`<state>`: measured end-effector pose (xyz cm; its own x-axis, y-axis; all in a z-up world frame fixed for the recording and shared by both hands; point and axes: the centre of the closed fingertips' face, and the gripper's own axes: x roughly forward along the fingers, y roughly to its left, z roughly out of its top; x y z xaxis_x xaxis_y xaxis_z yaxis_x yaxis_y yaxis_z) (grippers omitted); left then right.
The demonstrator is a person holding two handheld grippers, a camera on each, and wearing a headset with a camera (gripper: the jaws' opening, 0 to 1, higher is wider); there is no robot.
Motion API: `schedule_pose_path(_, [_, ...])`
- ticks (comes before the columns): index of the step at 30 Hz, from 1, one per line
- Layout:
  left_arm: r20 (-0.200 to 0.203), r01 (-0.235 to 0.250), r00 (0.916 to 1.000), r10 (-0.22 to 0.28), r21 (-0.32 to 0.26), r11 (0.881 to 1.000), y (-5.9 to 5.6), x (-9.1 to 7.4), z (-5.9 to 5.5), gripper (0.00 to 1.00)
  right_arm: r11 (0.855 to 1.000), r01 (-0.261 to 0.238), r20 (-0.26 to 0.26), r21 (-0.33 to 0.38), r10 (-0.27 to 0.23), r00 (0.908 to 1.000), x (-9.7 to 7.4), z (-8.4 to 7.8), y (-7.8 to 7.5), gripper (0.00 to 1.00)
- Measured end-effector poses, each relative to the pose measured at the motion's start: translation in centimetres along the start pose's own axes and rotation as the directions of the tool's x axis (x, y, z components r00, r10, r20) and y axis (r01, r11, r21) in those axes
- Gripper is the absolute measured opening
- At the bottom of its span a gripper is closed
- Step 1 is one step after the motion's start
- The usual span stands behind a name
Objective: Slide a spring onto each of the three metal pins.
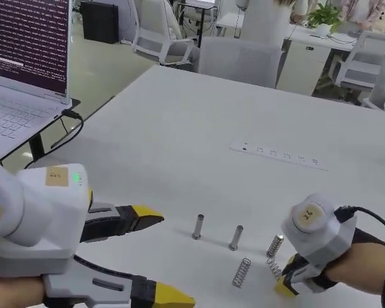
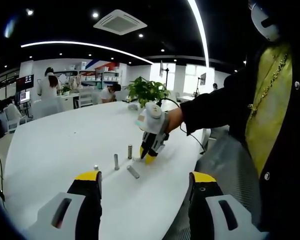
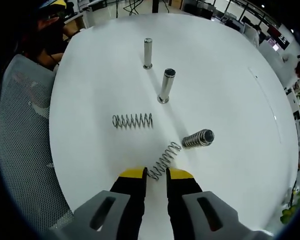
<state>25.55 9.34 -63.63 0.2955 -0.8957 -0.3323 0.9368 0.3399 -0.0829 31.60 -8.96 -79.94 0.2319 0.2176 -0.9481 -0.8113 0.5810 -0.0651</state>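
Near the edge of the table [image 1: 199, 115], a spring [image 3: 165, 159] is clamped by the jaws of the right gripper [image 3: 156, 175]; those of the left gripper [image 2: 145, 182] are held wide apart.

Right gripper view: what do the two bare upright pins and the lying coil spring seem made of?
Silvery cylindrical pins: probably polished steel, bright highlights along smooth sides. Grey coiled spring lying flat: likely bare steel wire, glinting turns.
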Motion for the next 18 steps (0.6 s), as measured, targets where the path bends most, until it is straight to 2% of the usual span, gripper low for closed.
schedule_pose_path(2, [0.0,0.001,1.0,-0.001,0.0,1.0,-0.02,0.01,-0.01,0.67,1.0,0.009,0.002,0.002,-0.009,1.0,-0.08,0.01,-0.26,0.13])
schedule_pose_path(4, [-0.002,0.003,1.0,-0.003,0.001,1.0,-0.07,0.01,-0.08,0.67,0.999,0.004,0.021,0.046,-0.005,0.9998,-0.16,0.3,-0.24,0.17])
schedule_pose_path(6, [-0.003,0.003,1.0,-0.003,0.001,1.0,-0.08,0.0,-0.11,0.66,0.999,-0.001,0.025,0.052,0.0,0.9997,-0.12,0.36,-0.21,0.18])
schedule_pose_path(9, [-0.002,0.003,1.0,-0.003,0.001,1.0,-0.06,-0.02,-0.1,0.66,0.999,0.007,0.006,0.035,-0.007,1.0,0.06,-0.05,-0.22,0.16])
schedule_pose_path(15, [-0.003,0.002,1.0,-0.002,-0.002,1.0,0.05,-0.06,-0.24,0.66,0.998,-0.011,0.02,0.066,0.01,0.9998,0.08,-0.14,-0.07,0.14])
schedule_pose_path(18, [-0.002,0.002,1.0,-0.002,-0.003,1.0,0.11,-0.06,-0.26,0.66,0.999,-0.009,0.013,0.046,0.008,0.9999,0.07,-0.26,-0.03,0.1])
